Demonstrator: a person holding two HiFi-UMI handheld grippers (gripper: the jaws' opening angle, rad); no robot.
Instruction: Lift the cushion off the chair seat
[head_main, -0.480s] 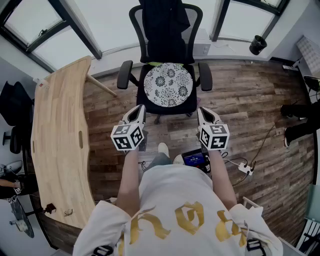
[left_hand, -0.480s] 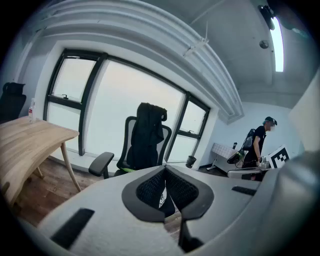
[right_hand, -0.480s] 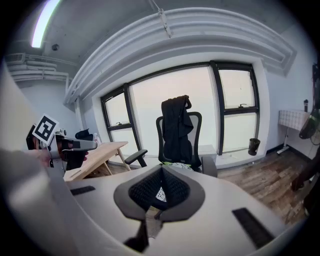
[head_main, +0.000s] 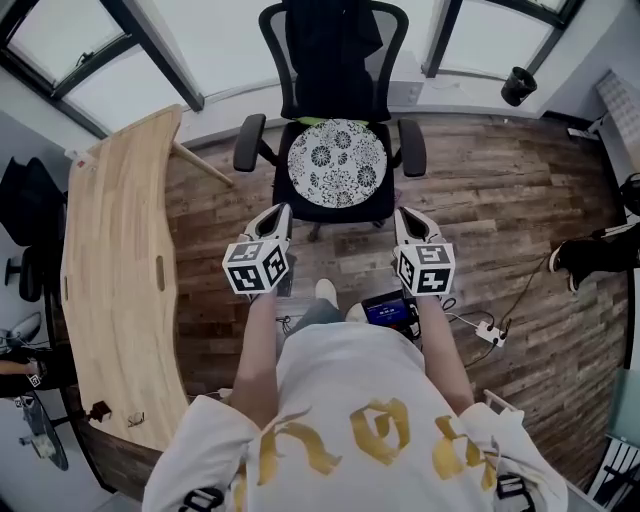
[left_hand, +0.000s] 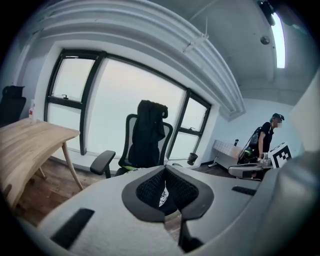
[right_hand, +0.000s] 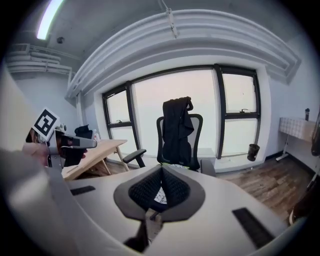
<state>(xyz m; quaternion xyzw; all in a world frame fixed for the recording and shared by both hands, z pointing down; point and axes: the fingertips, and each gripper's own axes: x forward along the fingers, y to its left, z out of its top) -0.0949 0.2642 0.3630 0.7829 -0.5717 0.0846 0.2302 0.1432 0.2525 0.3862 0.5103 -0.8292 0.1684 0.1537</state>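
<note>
Two closed, empty tongs, left gripper (head_main: 282, 212) and right gripper (head_main: 403, 214), are held before the chair (head_main: 250, 141); the cushion (head_main: 336, 163) is laid on it.

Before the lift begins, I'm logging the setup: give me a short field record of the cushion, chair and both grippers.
cushion: round, white with dark floral print, lying flat on the seat
chair: black office chair, dark garment hung over its backrest
left gripper: shut, empty, short of the seat's front
right gripper: shut, empty, level with the left
desk: wooden, on the person's left
task state: cushion not yet touched
</note>
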